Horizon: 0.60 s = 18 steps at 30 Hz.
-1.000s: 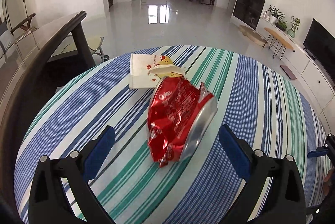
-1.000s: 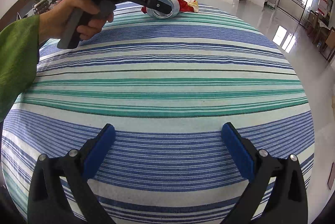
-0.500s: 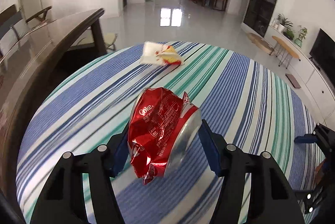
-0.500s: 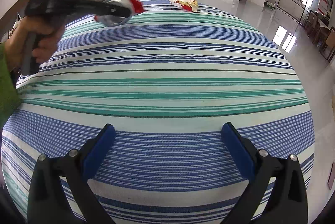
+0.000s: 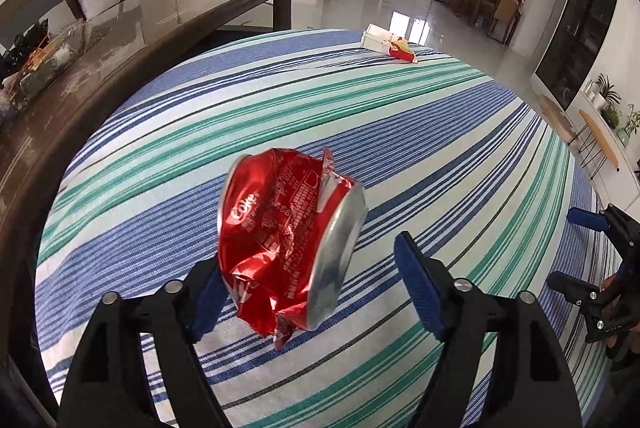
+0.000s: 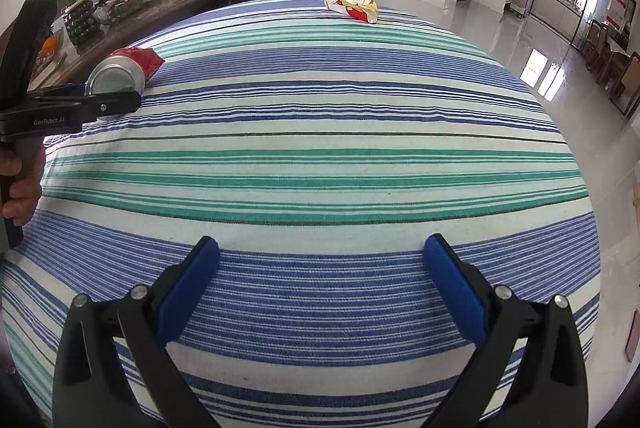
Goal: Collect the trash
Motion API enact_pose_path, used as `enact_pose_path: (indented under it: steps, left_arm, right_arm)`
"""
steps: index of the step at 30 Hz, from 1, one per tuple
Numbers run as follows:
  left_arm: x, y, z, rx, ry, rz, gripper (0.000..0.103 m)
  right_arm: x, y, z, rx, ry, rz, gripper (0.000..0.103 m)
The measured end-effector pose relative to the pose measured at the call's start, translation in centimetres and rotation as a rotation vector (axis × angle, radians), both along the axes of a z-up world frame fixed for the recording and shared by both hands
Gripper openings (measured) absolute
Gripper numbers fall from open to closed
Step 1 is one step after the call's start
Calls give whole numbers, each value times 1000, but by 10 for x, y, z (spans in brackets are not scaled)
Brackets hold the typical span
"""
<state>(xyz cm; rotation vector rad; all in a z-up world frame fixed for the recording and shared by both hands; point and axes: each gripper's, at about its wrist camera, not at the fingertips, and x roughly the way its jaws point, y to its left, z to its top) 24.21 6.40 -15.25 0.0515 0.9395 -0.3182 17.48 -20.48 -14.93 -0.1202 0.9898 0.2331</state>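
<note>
The left gripper (image 5: 308, 284), its jaws just opening, stood spread around the crushed red can (image 5: 286, 248), which leaned on its left pad over the striped tablecloth (image 5: 440, 132), far from the idle, open right gripper (image 6: 320, 284).

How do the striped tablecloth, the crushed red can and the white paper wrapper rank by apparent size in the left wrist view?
1. striped tablecloth
2. crushed red can
3. white paper wrapper

The can is close to the camera and the wrapper far, so their true sizes are unsure.
</note>
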Motion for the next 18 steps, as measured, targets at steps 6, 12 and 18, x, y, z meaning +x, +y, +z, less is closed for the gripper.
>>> enact_pose_path:
  steps: [6,12,18]
  left_arm:
    - [2,-7,-9,63,4,-5,94]
    - [0,-11,-14,101,7,-22,98]
    - [0,-11,-14,101,7,-19,99]
  right_arm:
    - [0,0,0,2,1,0,98]
    - [-3,-2,2,3,34,28,98]
    - [24,-16,32,-33,3,47,98]
